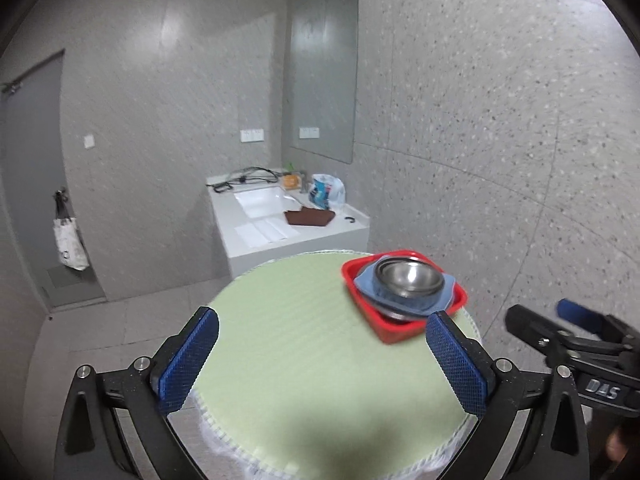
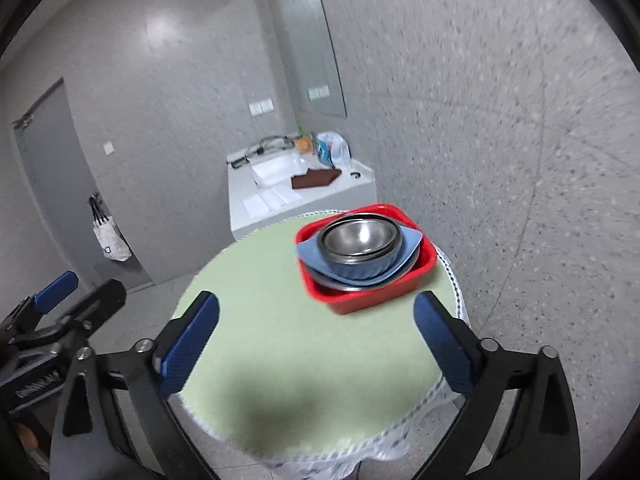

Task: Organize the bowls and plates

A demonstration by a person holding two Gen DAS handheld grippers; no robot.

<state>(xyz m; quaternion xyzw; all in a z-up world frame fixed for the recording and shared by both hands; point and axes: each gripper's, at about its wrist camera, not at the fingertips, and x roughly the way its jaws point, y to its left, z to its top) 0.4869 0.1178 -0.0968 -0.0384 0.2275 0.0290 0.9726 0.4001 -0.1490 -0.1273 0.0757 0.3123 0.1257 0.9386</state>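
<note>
A red square tray (image 1: 400, 330) (image 2: 360, 305) sits at the far right of a round green-topped table (image 1: 304, 360) (image 2: 280, 344). In it lie a steel plate, a blue bowl (image 1: 404, 304) (image 2: 352, 272) and steel bowls (image 1: 410, 278) (image 2: 358, 240) nested on top. My left gripper (image 1: 322, 356) is open and empty above the table's near side, its right finger close to the tray's corner. My right gripper (image 2: 316, 336) is open and empty, just short of the tray. Each gripper shows at the edge of the other's view (image 1: 560, 320) (image 2: 76, 300).
A white lace cloth hangs around the table's edge (image 2: 452, 276). A speckled grey wall (image 1: 500, 140) stands close on the right. Behind the table is a white sink counter (image 1: 280, 220) with a brown cloth, a plastic bag and cables. A tote bag (image 1: 70, 240) hangs by a grey door.
</note>
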